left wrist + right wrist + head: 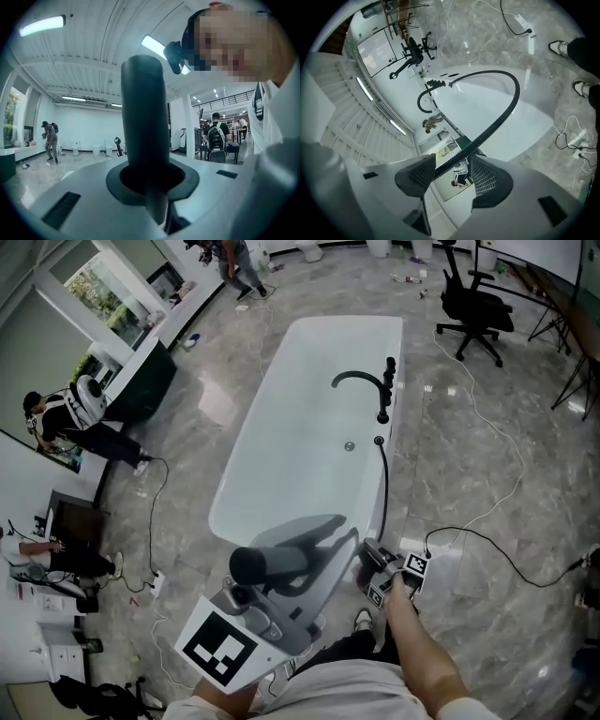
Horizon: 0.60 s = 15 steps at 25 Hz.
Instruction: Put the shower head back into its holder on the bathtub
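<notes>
The white bathtub (309, 427) lies ahead in the head view, with a black curved faucet (361, 379) and black fittings (387, 371) on its right rim. A black hose (383, 493) runs from that rim down to my right gripper (370, 557) at the tub's near right edge. In the right gripper view the hose (506, 112) passes loosely between the jaws of the right gripper (454, 173), which stand apart. My left gripper (291, 570) hovers over the tub's near end, shut on the dark cylindrical shower head (267, 564). In the left gripper view the shower head (143, 122) stands upright in the left gripper (152, 183).
A black office chair (473, 306) stands at the far right. Cables (487, 540) trail over the marble floor right of the tub. A dark green counter (141, 381) is at the left, and people stand at the left wall and far back.
</notes>
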### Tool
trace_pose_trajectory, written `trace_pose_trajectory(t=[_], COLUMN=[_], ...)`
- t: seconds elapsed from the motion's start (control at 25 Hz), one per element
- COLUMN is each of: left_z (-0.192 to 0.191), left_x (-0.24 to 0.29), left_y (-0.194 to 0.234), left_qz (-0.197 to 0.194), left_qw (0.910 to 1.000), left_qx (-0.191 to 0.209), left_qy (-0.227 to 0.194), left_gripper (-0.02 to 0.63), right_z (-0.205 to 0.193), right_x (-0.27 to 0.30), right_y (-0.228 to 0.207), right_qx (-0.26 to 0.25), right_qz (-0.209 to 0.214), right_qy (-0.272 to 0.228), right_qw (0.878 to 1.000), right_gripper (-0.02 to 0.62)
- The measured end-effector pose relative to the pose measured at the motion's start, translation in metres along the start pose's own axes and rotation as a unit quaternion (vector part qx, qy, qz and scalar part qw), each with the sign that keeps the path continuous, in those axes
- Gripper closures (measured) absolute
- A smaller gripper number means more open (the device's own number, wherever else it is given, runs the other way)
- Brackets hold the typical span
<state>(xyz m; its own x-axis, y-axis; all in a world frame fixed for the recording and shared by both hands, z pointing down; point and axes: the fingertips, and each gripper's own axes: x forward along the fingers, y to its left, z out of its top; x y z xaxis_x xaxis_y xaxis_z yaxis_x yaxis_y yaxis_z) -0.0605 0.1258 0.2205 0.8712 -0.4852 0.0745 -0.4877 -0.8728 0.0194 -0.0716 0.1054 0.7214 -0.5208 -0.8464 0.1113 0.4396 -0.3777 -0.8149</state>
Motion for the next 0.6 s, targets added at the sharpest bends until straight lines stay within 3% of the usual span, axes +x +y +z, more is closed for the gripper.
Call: trace_pose_trajectory(t=[0.24,0.6], left_z=[0.006,0.043], left_x=[-0.006,-0.024], left_y=[0.001,0.007], left_qz=[-0.004,-0.011], left_qw=[0.9999,0.999], left_qx=[-0.008,-0.004], left_qy=[-0.006,-0.044], left_gripper=[0.551,0.551], right_z=[0.004,0.013], right_x=[0.016,0.042], right_y=[-0.016,-0.04], right_qx=[0.024,0.041], right_qz=[0.001,-0.028], right_qy=[0.003,0.004], right_qw=[1.0,0.999], right_gripper=[0.379,0.38])
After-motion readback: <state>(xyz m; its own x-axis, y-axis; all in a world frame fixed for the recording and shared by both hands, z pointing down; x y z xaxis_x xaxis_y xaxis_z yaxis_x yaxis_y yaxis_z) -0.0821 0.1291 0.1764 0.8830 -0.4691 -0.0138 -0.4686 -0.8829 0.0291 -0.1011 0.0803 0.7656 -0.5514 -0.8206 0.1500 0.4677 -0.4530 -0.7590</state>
